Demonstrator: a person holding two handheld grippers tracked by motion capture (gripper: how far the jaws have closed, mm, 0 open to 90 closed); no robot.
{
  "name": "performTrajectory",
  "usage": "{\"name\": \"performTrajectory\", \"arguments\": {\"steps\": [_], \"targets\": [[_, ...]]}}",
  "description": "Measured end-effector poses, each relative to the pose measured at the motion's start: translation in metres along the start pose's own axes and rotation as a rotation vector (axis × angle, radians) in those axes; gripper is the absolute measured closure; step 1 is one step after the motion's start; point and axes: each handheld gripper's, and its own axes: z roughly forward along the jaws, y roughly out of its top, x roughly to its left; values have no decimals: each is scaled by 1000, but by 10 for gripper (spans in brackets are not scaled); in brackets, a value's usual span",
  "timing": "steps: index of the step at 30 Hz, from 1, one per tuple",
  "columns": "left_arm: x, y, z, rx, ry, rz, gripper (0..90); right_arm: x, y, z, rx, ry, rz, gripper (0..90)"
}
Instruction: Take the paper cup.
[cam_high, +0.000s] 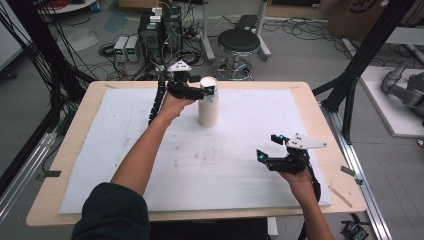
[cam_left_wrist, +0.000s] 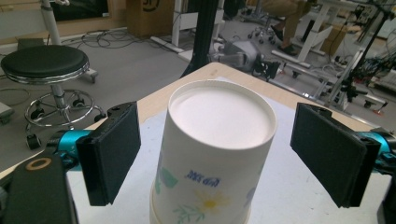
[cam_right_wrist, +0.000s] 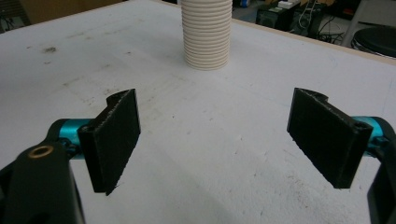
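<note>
Jaws of the left gripper (cam_high: 206, 91) stand wide apart, one on each side of the top cup in a stack of paper cups (cam_high: 208, 102), with clear air between each pad and the cup wall. In the left gripper view the upturned base of that top cup (cam_left_wrist: 220, 114) sits squarely between the pads, which suggests the hand has lined itself up to close on it, probably to lift one cup off the rest. The stack stands upside down toward the far middle of the white surface (cam_high: 240, 165), rims down, so it rests steady and offers a narrow end to pinch.

Over at the near right, the right gripper (cam_high: 272, 147) hovers low above bare sheet, its jaws also spread wide and holding nothing. It points toward the ribbed stack, well apart from it, seemingly parked out of the way or waiting to steady the lower cups.
</note>
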Motion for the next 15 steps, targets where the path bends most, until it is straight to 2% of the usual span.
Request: {"name": "performTrajectory", "arguments": {"steps": [5, 8, 10, 12, 15], "targets": [[1, -1, 10, 11, 21, -1, 182, 0, 0, -1, -6, 1, 0, 175], [1, -2, 13, 22, 15, 11, 218, -1, 0, -3, -6, -2, 2, 175], [1, -3, 14, 22, 16, 17, 284, -2, -1, -4, -7, -6, 5, 175], [1, -2, 14, 13, -2, 24, 309, -3, -1, -4, -7, -9, 7, 175], [-1, -1, 13, 7, -6, 33, 332, -3, -1, -4, -8, -9, 9, 175]]}}
